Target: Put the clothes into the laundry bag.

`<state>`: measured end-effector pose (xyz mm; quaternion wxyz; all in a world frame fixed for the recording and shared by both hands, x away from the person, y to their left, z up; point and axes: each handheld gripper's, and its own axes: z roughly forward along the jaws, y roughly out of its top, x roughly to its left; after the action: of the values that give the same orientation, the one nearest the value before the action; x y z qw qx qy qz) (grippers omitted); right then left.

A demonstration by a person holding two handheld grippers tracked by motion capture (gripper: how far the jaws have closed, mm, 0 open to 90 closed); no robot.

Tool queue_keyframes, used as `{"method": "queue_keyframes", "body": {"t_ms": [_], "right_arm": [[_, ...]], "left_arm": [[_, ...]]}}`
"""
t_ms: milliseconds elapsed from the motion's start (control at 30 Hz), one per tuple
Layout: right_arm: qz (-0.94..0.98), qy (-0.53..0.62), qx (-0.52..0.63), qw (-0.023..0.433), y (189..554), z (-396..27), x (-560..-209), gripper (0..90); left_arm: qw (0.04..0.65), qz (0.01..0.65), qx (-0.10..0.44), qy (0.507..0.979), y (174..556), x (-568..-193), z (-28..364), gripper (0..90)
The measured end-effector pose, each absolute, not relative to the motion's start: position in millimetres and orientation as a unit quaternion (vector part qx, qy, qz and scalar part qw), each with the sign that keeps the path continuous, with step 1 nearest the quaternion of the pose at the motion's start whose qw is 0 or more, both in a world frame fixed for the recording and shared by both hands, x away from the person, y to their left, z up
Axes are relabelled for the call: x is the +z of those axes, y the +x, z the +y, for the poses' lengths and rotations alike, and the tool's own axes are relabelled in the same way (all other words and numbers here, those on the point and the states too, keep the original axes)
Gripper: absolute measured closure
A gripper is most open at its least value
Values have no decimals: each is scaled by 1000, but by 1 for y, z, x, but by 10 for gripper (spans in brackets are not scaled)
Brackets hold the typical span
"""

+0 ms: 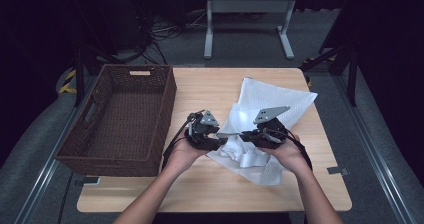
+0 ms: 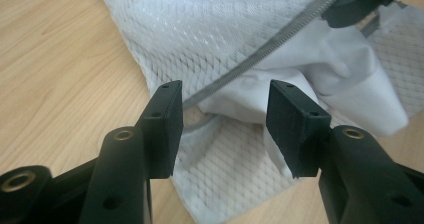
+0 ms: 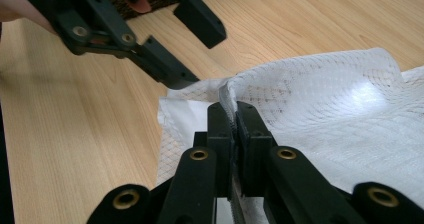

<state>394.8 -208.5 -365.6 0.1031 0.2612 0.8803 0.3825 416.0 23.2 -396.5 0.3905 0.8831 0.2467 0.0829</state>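
A pale wooden table is standing on grey carpet in a dim room, with a white desk frame at twelve o'clock beyond the far edge and loose cables trailing on the floor near it. A brown wicker basket is sitting at nine o'clock on the table, its near corner reaching past the edge. A white mesh garment is lying from the table's centre out toward two o'clock, bunched at its near end and spread flat farther back. The left gripper is hovering at the garment's nine o'clock edge; its jaws are standing apart with nothing pinched between them. The right gripper is sitting just beside it at three o'clock, jaws clamped tight on a fold of the fabric. The left gripper view is giving what the high view is not: a grey zipper running diagonally across the mesh, a smooth white lining showing under the raised edge, and the tip of the right gripper at one o'clock holding the zipper's line up. The right gripper view is showing the clamped jaws close up, the fabric edge squeezed between them, and the left gripper hanging open above the bare wood at eleven o'clock, with a strip of basket behind it.
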Motion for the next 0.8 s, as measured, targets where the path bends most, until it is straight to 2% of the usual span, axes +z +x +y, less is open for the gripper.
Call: {"method": "queue_keyframes", "body": {"t_ms": [133, 200, 233, 367, 433, 600, 633, 800], "right_arm": [[879, 261, 385, 102, 394, -209, -365, 862], [879, 261, 385, 103, 394, -210, -364, 862], [879, 261, 385, 103, 394, -210, -364, 862], [879, 260, 387, 104, 394, -212, -364, 860], [878, 262, 387, 104, 394, -212, -364, 860], [881, 261, 377, 116, 395, -213, -367, 829], [881, 265, 371, 125, 394, -213, -368, 763], [882, 266, 363, 138, 390, -215, -371, 683]], "left_arm": [[380, 228, 84, 892, 422, -401, 8, 496], [374, 220, 87, 897, 425, -404, 1, 525], [374, 220, 87, 897, 425, -404, 1, 559], [377, 212, 79, 898, 426, -406, 0, 810], [377, 212, 75, 898, 425, -404, 2, 881], [393, 219, 58, 891, 423, -402, 10, 888], [399, 226, 48, 887, 424, -401, 13, 888], [402, 230, 42, 885, 423, -399, 15, 888]]}}
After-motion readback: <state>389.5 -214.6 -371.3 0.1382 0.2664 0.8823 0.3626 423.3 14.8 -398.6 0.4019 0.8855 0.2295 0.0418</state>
